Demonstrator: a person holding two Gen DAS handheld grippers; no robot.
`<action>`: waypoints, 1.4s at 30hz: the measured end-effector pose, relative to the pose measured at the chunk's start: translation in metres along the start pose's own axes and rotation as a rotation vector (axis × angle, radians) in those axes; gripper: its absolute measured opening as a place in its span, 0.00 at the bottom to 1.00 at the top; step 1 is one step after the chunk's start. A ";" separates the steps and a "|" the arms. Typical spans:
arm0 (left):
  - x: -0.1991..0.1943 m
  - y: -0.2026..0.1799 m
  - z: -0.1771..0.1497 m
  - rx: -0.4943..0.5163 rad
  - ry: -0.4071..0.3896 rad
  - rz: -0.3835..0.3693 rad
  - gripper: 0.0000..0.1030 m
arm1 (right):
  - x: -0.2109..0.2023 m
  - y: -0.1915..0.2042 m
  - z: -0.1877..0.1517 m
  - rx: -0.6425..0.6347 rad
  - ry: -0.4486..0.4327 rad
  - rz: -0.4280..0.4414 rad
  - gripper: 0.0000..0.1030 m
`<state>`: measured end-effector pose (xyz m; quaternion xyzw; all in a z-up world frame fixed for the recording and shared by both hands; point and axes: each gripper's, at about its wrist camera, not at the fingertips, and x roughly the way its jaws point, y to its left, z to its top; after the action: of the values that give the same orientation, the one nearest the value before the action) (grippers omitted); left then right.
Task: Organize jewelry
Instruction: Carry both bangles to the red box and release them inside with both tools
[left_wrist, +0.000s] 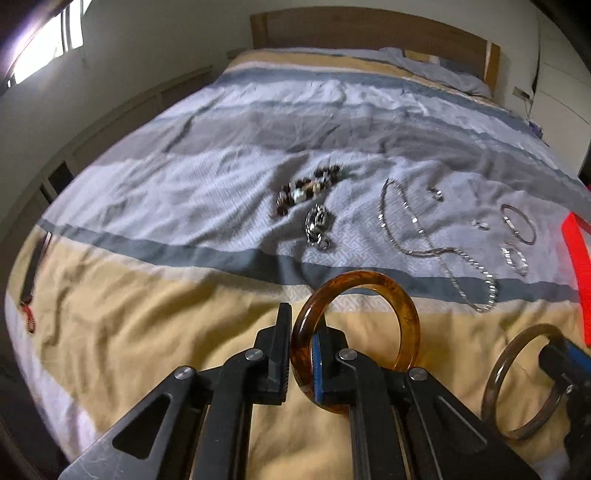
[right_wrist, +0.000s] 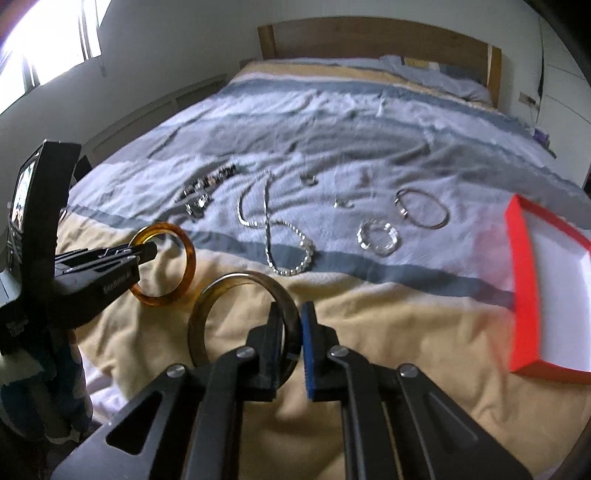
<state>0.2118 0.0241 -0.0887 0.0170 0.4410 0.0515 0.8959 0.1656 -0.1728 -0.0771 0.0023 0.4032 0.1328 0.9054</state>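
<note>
two wrist views low over the bed (left_wrist: 147, 332), facing its headboard (right_wrist: 369, 40), side by side, sharing the jewelry-strewn cover

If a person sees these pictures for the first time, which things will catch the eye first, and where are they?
First, the two bangles held up in the foreground: the left gripper is shut on an amber bangle, the right gripper on a grey-brown bangle. Next, the red box with a white inside, at the right edge of the bed. Behind them, a silver necklace and bracelets lie spread on the striped duvet.
</note>
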 end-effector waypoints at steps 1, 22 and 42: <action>-0.007 0.000 -0.001 0.006 -0.009 0.005 0.09 | -0.007 0.000 0.000 0.003 -0.009 -0.003 0.09; -0.118 -0.086 -0.021 0.152 -0.112 -0.120 0.09 | -0.141 -0.100 -0.047 0.165 -0.111 -0.191 0.09; -0.083 -0.328 0.021 0.382 -0.060 -0.410 0.09 | -0.113 -0.291 -0.034 0.269 -0.072 -0.422 0.09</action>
<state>0.2035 -0.3103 -0.0357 0.0975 0.4105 -0.2152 0.8807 0.1382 -0.4845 -0.0502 0.0430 0.3761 -0.1142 0.9185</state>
